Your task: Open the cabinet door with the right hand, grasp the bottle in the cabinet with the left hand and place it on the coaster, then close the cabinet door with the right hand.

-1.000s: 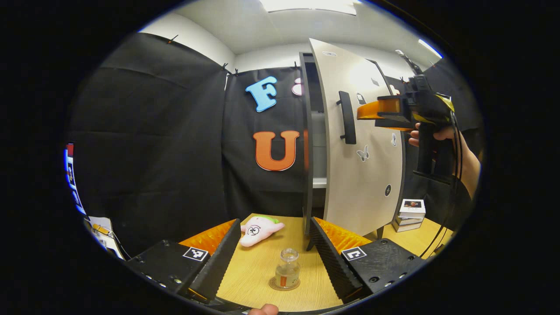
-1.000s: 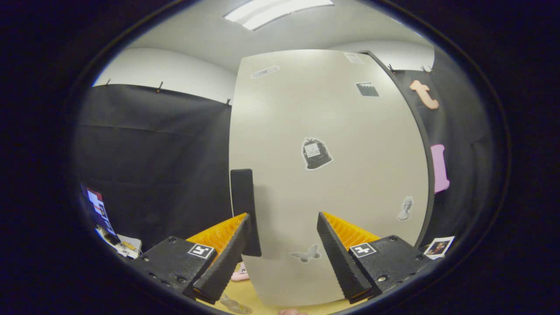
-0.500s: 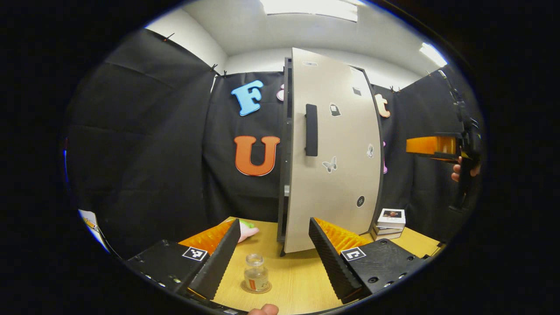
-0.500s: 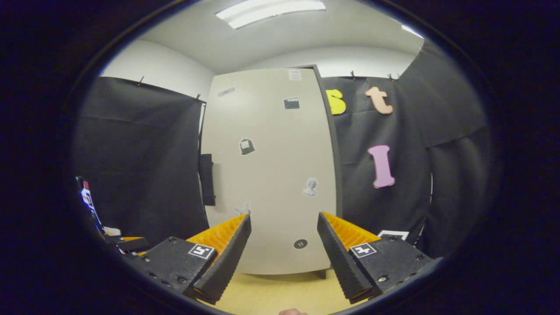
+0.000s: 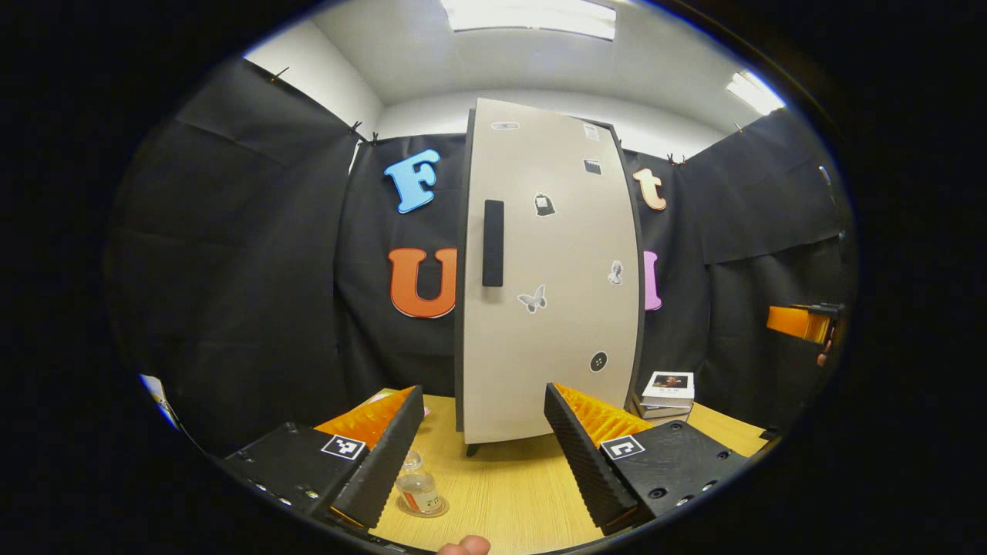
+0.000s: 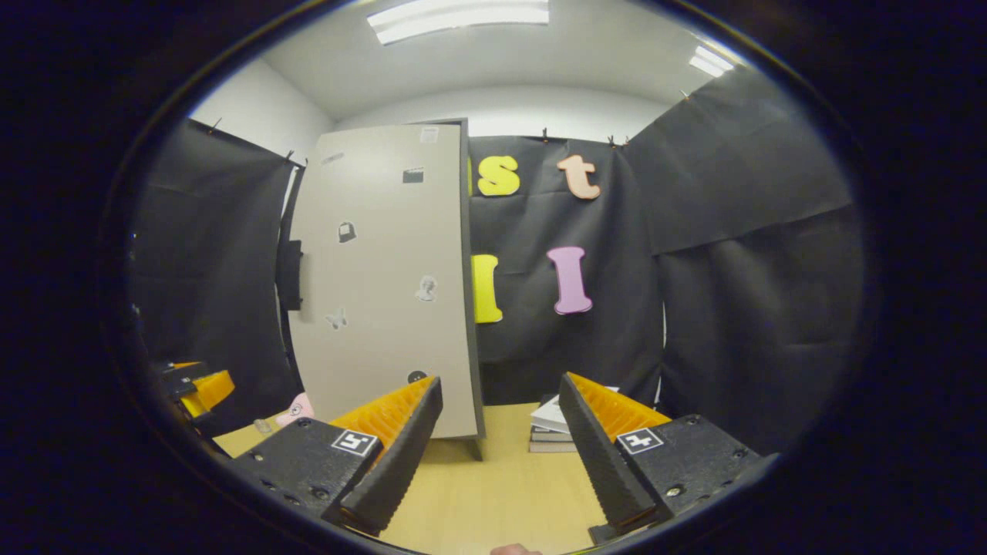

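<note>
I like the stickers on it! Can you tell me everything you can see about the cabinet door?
The cabinet door is tall, smooth and beige with a dark edge. It looks shut, flat against the cabinet, which stands on the wooden table. A black bar handle runs upright near its left edge. Small stickers dot it, among them a butterfly. Nothing touches it; both tools are away from it.

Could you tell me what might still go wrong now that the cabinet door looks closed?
The bottle on its coaster sits right beside the open left gripper; a sideways move could topple it. The cabinet door looks flush, but the pictures cannot confirm it latched, so it might swing open.
</note>
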{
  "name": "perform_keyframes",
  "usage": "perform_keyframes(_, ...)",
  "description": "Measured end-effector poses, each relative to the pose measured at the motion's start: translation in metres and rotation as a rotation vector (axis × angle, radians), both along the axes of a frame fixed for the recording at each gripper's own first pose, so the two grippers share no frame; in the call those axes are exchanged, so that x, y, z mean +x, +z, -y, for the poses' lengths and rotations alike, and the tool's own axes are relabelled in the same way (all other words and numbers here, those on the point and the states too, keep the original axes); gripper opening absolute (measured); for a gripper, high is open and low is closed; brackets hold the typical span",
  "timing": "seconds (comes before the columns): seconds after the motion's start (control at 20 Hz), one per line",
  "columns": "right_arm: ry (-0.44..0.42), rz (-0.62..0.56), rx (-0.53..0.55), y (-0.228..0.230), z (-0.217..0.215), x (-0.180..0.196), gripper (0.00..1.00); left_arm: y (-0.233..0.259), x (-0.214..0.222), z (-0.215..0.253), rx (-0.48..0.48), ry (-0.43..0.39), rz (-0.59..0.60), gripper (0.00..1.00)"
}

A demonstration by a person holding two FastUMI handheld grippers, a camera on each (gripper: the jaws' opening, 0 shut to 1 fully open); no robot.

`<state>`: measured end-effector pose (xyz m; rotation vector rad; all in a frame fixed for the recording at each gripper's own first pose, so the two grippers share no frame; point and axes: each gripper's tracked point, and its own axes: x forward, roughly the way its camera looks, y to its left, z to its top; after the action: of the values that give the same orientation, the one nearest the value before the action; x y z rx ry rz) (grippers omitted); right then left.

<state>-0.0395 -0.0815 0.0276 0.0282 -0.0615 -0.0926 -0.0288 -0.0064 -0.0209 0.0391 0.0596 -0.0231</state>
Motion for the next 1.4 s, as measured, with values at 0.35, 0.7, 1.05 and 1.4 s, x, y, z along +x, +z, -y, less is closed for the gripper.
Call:
perform_keyframes(0.35,-0.029,0.020,0.007,-0.013,0.013,0.000,0.98,0.000,-0.011,0.018,-0.003,0.003,0.015,0.95)
perform_keyframes(0.7,0.019,0.016,0.023,-0.014,0.002,0.005,0.98,0.000,-0.016,0.016,0.003,0.013,0.013,0.95)
perform_keyframes(1.05,0.011,0.023,0.041,-0.016,0.003,0.009,0.98,0.002,-0.015,0.020,0.001,0.002,0.023,0.95)
perform_keyframes(1.4,-0.002,0.020,0.056,-0.018,0.005,0.010,0.98,0.001,-0.011,0.022,-0.002,-0.013,0.018,0.95)
